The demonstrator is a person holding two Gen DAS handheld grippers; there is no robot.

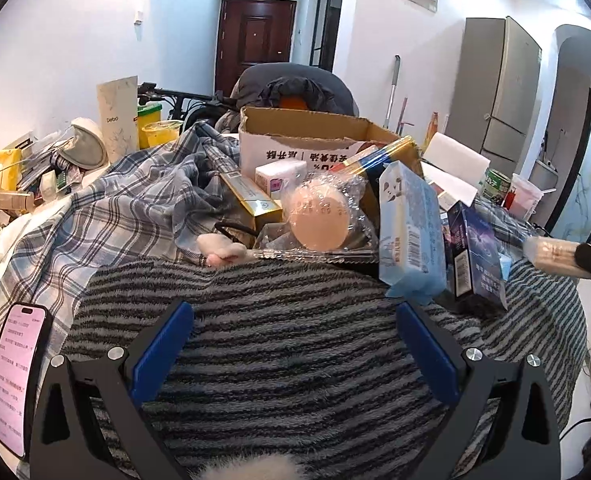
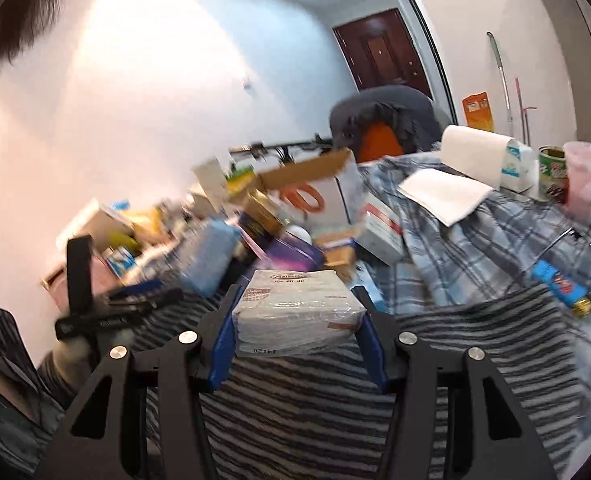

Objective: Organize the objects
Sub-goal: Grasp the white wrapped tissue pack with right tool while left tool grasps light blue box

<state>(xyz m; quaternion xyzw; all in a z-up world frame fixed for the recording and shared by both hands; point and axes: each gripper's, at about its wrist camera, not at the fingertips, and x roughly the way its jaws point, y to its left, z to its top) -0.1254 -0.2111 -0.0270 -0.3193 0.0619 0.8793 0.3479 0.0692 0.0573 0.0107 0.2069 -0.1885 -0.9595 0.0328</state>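
This is a home. A brown front door [image 1: 255, 36] stands at the end of a hallway, a tall fridge [image 1: 499, 92] stands by the wall, and clothes and boxes cover the messy table.

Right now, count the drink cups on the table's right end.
2: a green printed can-like cup beside the paper towel roll, and a translucent pink plastic cup right of it; clutter may hide others.

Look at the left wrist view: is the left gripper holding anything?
No, the left gripper stands open over the striped cloth with nothing between its pads.
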